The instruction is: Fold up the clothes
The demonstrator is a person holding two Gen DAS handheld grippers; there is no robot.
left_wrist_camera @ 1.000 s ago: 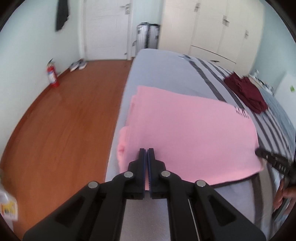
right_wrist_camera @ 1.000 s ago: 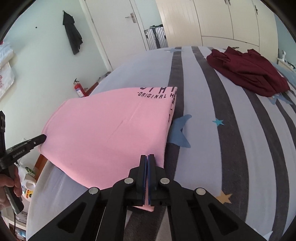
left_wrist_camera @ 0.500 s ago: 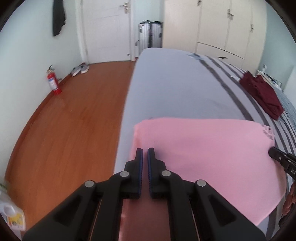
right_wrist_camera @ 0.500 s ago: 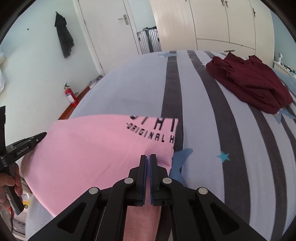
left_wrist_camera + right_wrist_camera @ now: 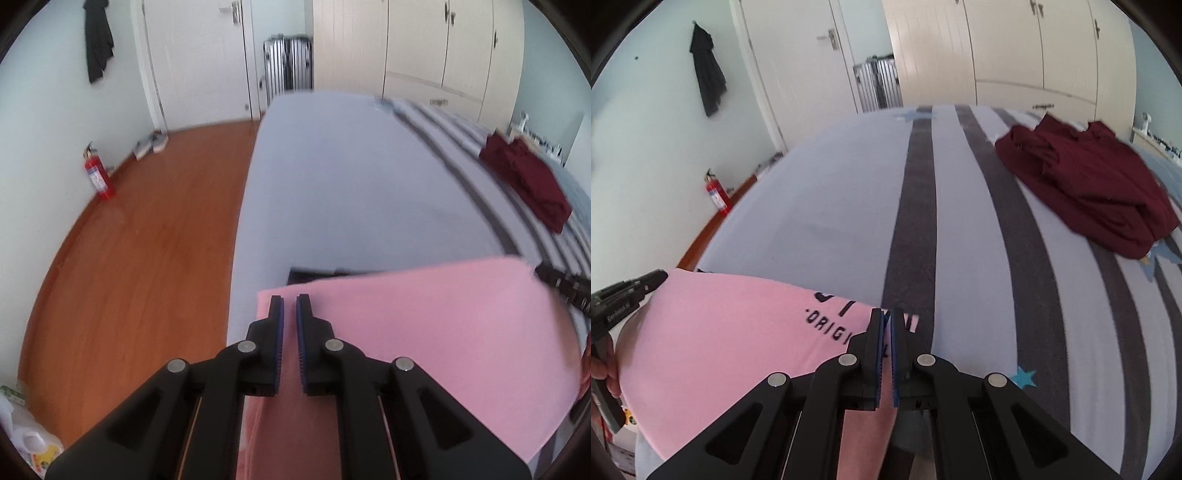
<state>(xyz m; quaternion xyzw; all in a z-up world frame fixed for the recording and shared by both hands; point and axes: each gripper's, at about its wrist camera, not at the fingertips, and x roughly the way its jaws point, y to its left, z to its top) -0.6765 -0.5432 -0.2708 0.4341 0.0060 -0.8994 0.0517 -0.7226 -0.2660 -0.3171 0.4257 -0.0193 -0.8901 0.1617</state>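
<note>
Two black grippers over the near end of a bed (image 5: 849, 192) with a pale cover and dark stripes. Left gripper (image 5: 290, 301) with its blue-lined fingers (image 5: 277, 332) set a narrow way apart, bare gap between them, tips just over the near left corner of a pink shirt (image 5: 424, 325); seemingly not pinching any cloth, though the fabric right under the tips is hard to read. Right gripper (image 5: 886, 314) at the shirt's right edge, fingers (image 5: 875, 347) nearly together with only a slim gap, pink cloth visible low between and below them; cannot tell whether gripped or merely behind. Pink shirt folded into a flat panel at the near end of the bed, left part hanging past the bed's side toward the floor (image 5: 140, 240), black lettering reading "ORIGI" facing up near the right gripper. Something dark, flat and square-edged peeking out just beyond the shirt's far edge in the left view. Dark red garment (image 5: 1089, 184) crumpled farther up the bed on the right side, well apart from the pink one. Red fire extinguisher (image 5: 99, 177) upright on the floor against the wall, dark jacket (image 5: 707, 74) hanging beside a white door (image 5: 199, 55), silver suitcase (image 5: 288, 62) between door and cream wardrobe (image 5: 1015, 48)
</note>
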